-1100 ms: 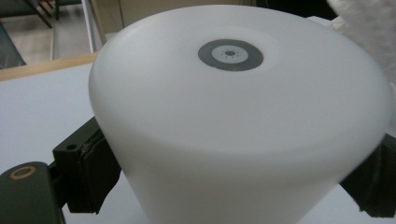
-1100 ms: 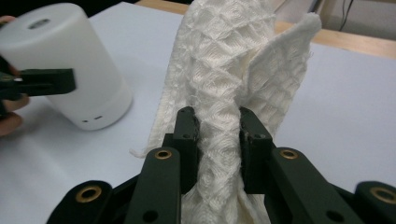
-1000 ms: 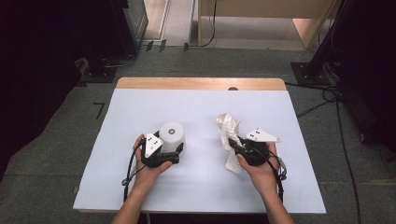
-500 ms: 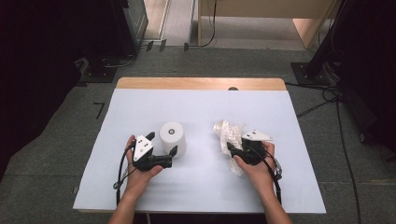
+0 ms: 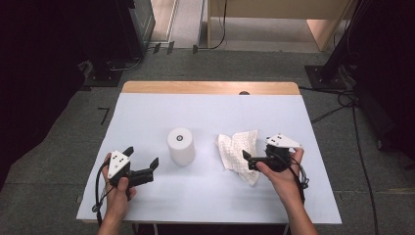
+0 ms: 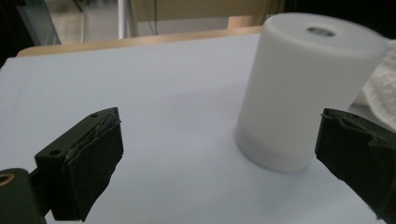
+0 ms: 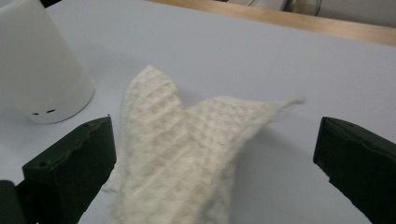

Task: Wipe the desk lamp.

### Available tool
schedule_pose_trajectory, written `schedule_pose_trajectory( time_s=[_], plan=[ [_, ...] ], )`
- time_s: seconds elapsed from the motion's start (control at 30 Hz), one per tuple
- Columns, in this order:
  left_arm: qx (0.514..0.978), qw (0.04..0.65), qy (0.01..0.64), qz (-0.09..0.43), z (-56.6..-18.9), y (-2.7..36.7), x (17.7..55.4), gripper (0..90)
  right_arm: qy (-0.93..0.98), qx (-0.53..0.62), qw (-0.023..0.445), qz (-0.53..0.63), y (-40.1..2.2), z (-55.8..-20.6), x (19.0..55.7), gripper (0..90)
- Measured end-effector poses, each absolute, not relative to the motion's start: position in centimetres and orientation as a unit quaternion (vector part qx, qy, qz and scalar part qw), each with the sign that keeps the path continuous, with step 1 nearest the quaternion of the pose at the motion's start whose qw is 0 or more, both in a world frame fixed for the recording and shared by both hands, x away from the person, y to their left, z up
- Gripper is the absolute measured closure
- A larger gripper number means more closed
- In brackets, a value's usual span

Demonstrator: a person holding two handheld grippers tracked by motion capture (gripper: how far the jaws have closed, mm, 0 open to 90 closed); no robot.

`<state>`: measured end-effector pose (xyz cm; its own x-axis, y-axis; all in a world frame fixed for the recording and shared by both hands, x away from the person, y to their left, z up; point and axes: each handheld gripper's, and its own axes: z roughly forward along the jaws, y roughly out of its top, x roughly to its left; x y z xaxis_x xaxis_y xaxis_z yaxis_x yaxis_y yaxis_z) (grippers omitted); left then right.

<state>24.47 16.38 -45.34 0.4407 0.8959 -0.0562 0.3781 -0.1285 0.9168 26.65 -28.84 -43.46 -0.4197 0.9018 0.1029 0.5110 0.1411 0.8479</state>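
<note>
Now, nearest the person's edge, the left gripper (image 5: 143, 160) sat at about 8 o'clock on the surface (image 5: 147, 117), drawn back from the white cylinder (image 5: 181, 146) it had been closed around a second before. Its fingers (image 6: 81, 161) stood wide apart with nothing between them; in the left gripper view the cylinder stood just ahead and to the right, untouched.

At about 4 o'clock the right gripper (image 5: 247, 160) had just been opening its fingers (image 7: 70, 168), and they stood spread to their widest. The paper towel (image 5: 241, 154) lay loose on the surface in the gap between them, no pad pressing on it; a second ago it had been bunched up at the fingertips, now it was spread flatter.

Reading: both pieces appear to have been let go. That looks like the end of a wiping or placing step, with the hands clearing off.

Materials:
- Towel: off-white, quilted with a small diamond emboss, limp, creased into two lobes, one thin corner lifted.
- Cylinder: matte, translucent white plastic, upright near centre, a small dark ring in its flat top, tiny holes low on the wall, a paler band at the base.
- Surface: smooth pale blue-grey sheet, with a bare wooden strip (image 5: 210, 87) along the far edge at 12 o'clock.
</note>
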Motion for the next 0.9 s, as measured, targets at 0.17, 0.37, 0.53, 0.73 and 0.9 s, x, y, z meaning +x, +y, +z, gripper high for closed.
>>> schedule_pose_trajectory(
  time_s=[0.17, 0.37, 0.53, 0.73, 0.9],
  plan=[
    [0.699, 0.460, 0.473, 0.278, -45.9, 18.5, 23.6, 1.2, 0.720, 0.495, 0.238, 0.424, -31.1, -43.5, 25.7, 0.0],
    [0.697, 0.442, 0.485, 0.288, -46.4, 20.6, 22.6, 1.2, 0.720, 0.515, 0.248, 0.394, -34.7, -45.1, 23.6, 0.0],
    [0.699, 0.431, 0.494, 0.287, -46.9, 22.0, 22.2, 1.2, 0.715, 0.539, 0.246, 0.371, -37.5, -46.5, 22.0, 0.0],
    [0.709, 0.399, 0.498, 0.299, -47.7, 23.7, 21.7, 1.2, 0.707, 0.563, 0.246, 0.351, -40.3, -47.9, 20.6, 0.0],
    [0.703, 0.394, 0.510, 0.302, -47.9, 25.2, 21.8, 1.2, 0.709, 0.573, 0.242, 0.332, -41.7, -49.2, 19.5, 0.0]
  ],
)
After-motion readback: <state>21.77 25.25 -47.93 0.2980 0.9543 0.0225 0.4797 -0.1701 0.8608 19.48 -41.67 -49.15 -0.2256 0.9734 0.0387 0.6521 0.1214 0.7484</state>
